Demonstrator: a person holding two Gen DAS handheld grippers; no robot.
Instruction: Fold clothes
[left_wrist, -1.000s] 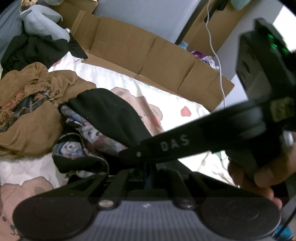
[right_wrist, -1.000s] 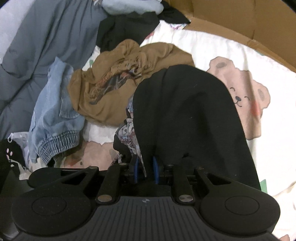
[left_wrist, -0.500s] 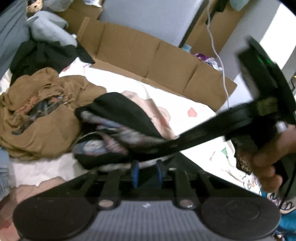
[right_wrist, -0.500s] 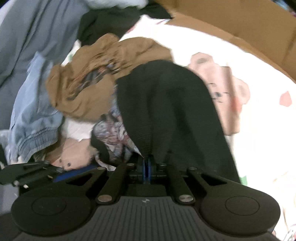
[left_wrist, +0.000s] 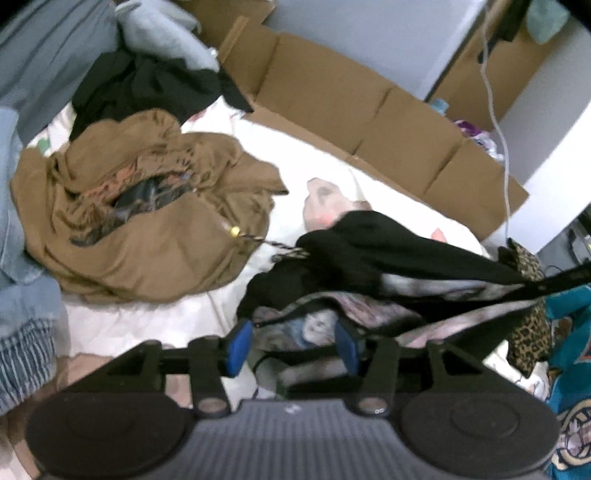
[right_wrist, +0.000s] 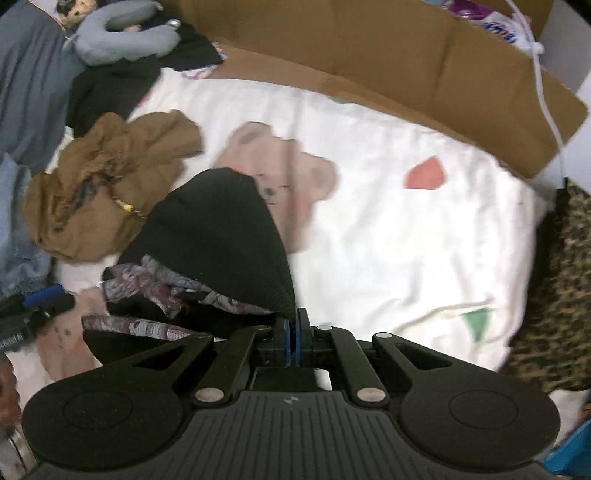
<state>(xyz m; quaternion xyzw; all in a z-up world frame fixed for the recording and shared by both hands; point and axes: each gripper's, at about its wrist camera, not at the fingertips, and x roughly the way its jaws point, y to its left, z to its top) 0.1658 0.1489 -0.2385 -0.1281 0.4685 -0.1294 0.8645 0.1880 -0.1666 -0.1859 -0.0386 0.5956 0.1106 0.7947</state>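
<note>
Now, your right gripper (right_wrist: 293, 334): blue pads pressed together, pinching edge of black garment (right_wrist: 218, 236), lifted off white bear-print sheet (right_wrist: 388, 206). Patterned lining hangs from garment's underside. Your left gripper (left_wrist: 291, 345): fingers spread wide, gripping nothing, same black garment (left_wrist: 373, 240) just ahead of tips, its lining between them. Brown garment (left_wrist: 147, 206) crumpled on sheet to left, apart. Cardboard (right_wrist: 388, 62) along far edge. Leopard-print cloth (right_wrist: 565, 277) at right.

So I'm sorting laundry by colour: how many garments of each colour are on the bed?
Black: 2, the black garment in the right gripper and a black heap
Brown: 1
Blue denim: 1
Leopard print: 1
Total: 5
</note>
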